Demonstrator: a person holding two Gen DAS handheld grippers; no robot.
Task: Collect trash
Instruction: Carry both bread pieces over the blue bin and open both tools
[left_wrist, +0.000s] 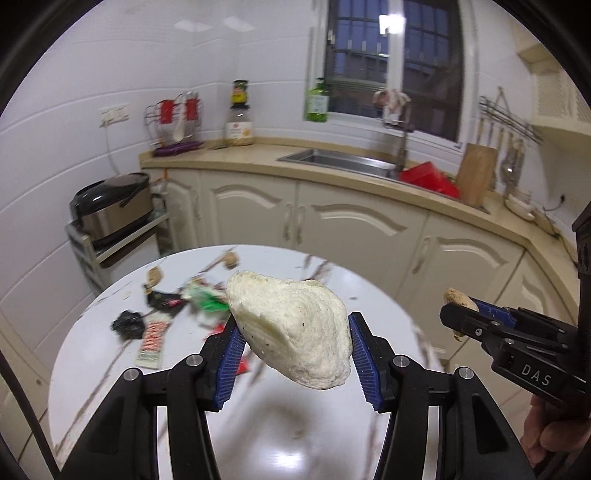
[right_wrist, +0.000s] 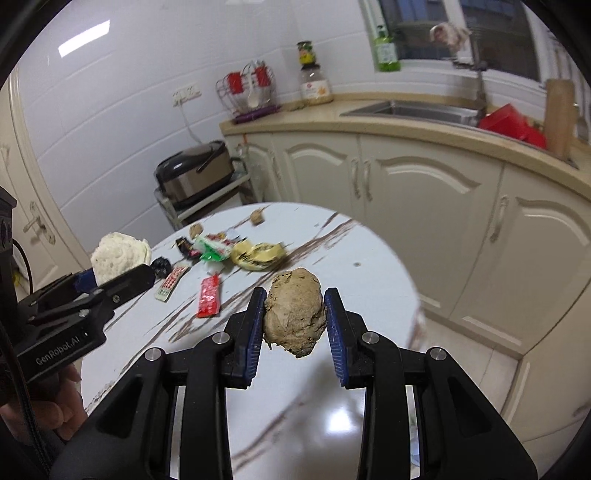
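Left wrist view: left hand-held gripper (left_wrist: 293, 339) clamped on a spongy white lump (left_wrist: 291, 328), lifted over the round marble tabletop (left_wrist: 369, 295).

Right wrist view: right hand-held gripper (right_wrist: 295, 314) pinching a crumpled brown wad (right_wrist: 293, 312); only here, a yellow wrapper (right_wrist: 258, 254) among litter.

The round table (right_wrist: 332, 258) stands before the cabinets (right_wrist: 424, 192), with wrappers (right_wrist: 210, 251) scattered on its far left part. A cooker (right_wrist: 195, 173) sits on a shelf behind it, left of the counter; the sink (left_wrist: 343, 160) lies in the counter further right.
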